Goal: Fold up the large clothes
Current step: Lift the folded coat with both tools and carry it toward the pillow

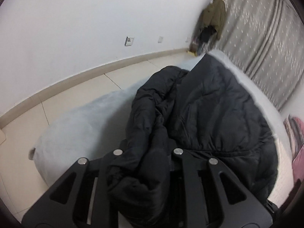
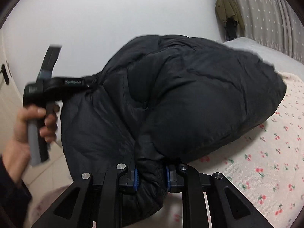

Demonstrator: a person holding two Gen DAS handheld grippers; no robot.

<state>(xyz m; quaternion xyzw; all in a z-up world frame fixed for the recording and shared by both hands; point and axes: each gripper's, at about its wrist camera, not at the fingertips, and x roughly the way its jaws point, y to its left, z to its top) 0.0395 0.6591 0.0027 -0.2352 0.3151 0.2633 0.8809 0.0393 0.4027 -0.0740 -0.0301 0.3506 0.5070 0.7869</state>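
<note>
Black puffy quilted jacket (image 1: 209, 110) lies bunched on the bed (image 2: 266, 152), one part lifted off it and held up by both claws. Left claw (image 1: 146, 155) is closed on a thick fold of jacket fabric; its fingertips are buried under the cloth in the left wrist view. Right claw (image 2: 152, 178) pinches another fold between its blue pads (image 2: 135, 180), narrow gap, fabric filling it. In the right wrist view a bare hand (image 2: 24, 129) with a dark sleeve grips the handle of the left claw at the jacket's left edge, blurred.

Bed has a white sheet with small red cherry print right of the jacket, and a plain grey cover (image 1: 76, 117) to the jacket's left and behind it. Beige floor tiles (image 1: 66, 95) left of the bed, beige skirting, white wall (image 1: 95, 19) with a socket plate (image 1: 129, 40). Grey curtain (image 1: 266, 28) with small white pattern behind the bed. Olive coat (image 2: 228, 9) hangs in the corner beyond the jacket. Pink cloth (image 1: 298, 152) at the bed's far right edge, blurred.
</note>
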